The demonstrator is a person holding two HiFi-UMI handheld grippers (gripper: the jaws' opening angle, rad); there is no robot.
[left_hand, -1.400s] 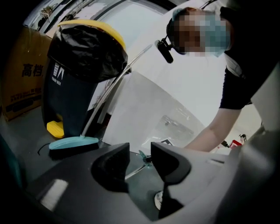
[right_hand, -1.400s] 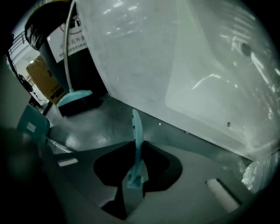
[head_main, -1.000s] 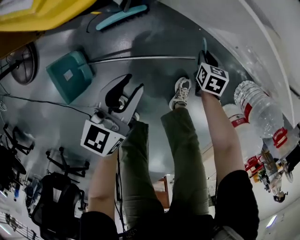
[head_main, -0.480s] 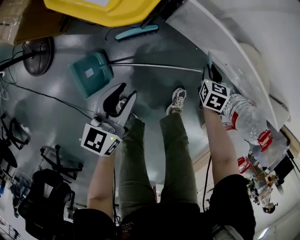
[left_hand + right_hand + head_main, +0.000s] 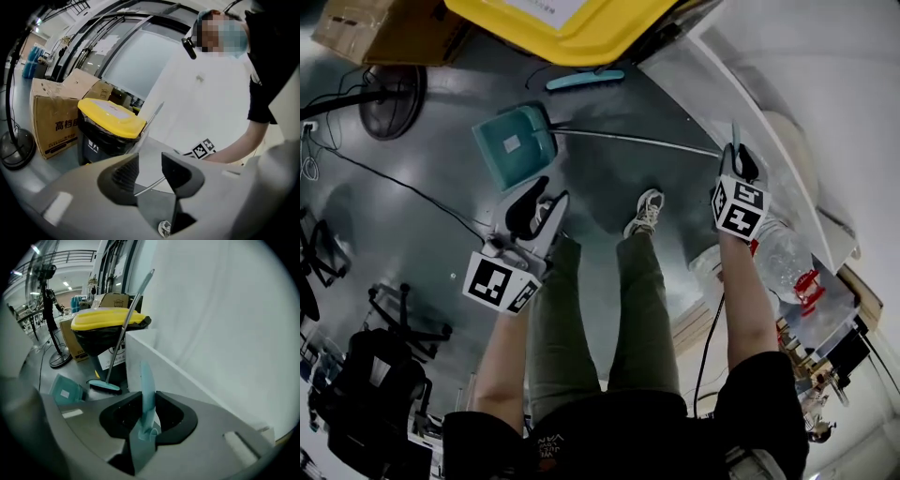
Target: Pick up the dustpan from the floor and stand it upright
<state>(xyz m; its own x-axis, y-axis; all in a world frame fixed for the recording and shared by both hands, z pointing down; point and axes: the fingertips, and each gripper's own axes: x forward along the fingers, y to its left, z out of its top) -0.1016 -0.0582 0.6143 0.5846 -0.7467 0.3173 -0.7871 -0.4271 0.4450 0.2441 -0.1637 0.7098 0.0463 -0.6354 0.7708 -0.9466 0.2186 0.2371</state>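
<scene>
The teal dustpan (image 5: 514, 145) lies with its pan on the grey floor, also visible low on the left (image 5: 65, 389). Its thin metal rod (image 5: 637, 141) runs to the right, up to my right gripper (image 5: 736, 155). That gripper (image 5: 149, 404) is shut on the rod's teal handle grip (image 5: 147, 385), which stands between the jaws; they have just been opening slightly. My left gripper (image 5: 551, 187) hovers just below the pan, open (image 5: 150, 161) and empty, with the rod (image 5: 150, 185) passing beyond its jaws.
A black bin with a yellow lid (image 5: 572, 23) stands behind the pan, a teal broom (image 5: 584, 79) leaning beside it. A cardboard box (image 5: 375, 33) and a fan base (image 5: 394, 98) are far left. A white wall (image 5: 741, 103) and water bottles (image 5: 783, 253) are on the right. My shoe (image 5: 645, 214) is central.
My right gripper has risen with the handle grip, lifting that end of the rod. The left gripper has also risen and stays empty. The pan remains on the floor.
</scene>
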